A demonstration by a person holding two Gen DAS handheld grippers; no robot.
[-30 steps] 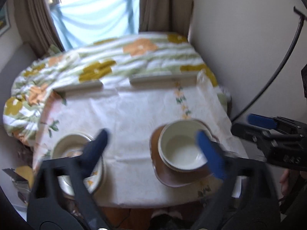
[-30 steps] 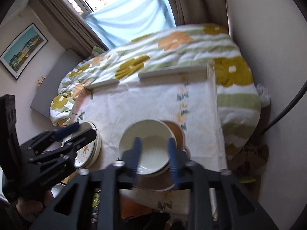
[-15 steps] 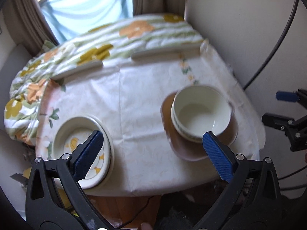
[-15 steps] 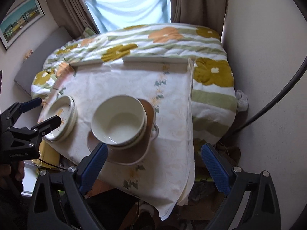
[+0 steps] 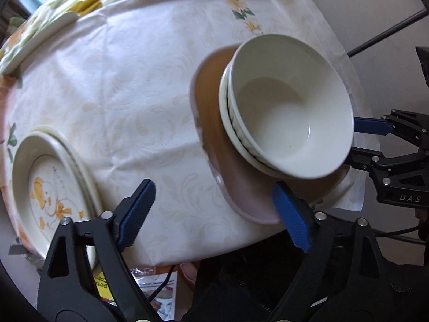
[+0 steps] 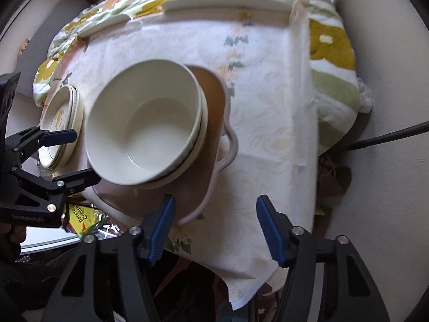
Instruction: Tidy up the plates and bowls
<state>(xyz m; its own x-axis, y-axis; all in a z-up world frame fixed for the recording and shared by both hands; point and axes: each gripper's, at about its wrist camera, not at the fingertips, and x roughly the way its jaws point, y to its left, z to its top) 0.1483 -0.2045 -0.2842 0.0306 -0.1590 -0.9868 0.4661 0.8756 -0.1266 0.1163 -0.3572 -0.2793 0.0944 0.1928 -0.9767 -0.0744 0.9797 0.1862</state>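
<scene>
Two or three cream bowls (image 5: 289,112) (image 6: 144,128) are nested on a brown dish with a pink rim (image 5: 214,134) (image 6: 211,91) near the table's front edge. A stack of cream plates with a yellow picture (image 5: 51,187) (image 6: 59,118) lies at the front left. My left gripper (image 5: 214,214) (image 6: 72,155) points down over the cloth just left of the dish. Its jaws are closing, with only the dish's near rim between them and no pad touching. My right gripper (image 6: 214,225) (image 5: 375,139) hangs at the dish's near right corner, also closing on nothing.
A white floral cloth (image 5: 128,86) covers the small table, and its front edge lies right under both grippers. Two pale flat strips (image 6: 228,5) lie along the far edge. A flowered blanket (image 6: 329,43) lies beyond, and a wall is close on the right.
Both grippers have dropped close to the table, so bowls and plates loom larger. Both pairs of jaws stand narrower than half a second ago.
</scene>
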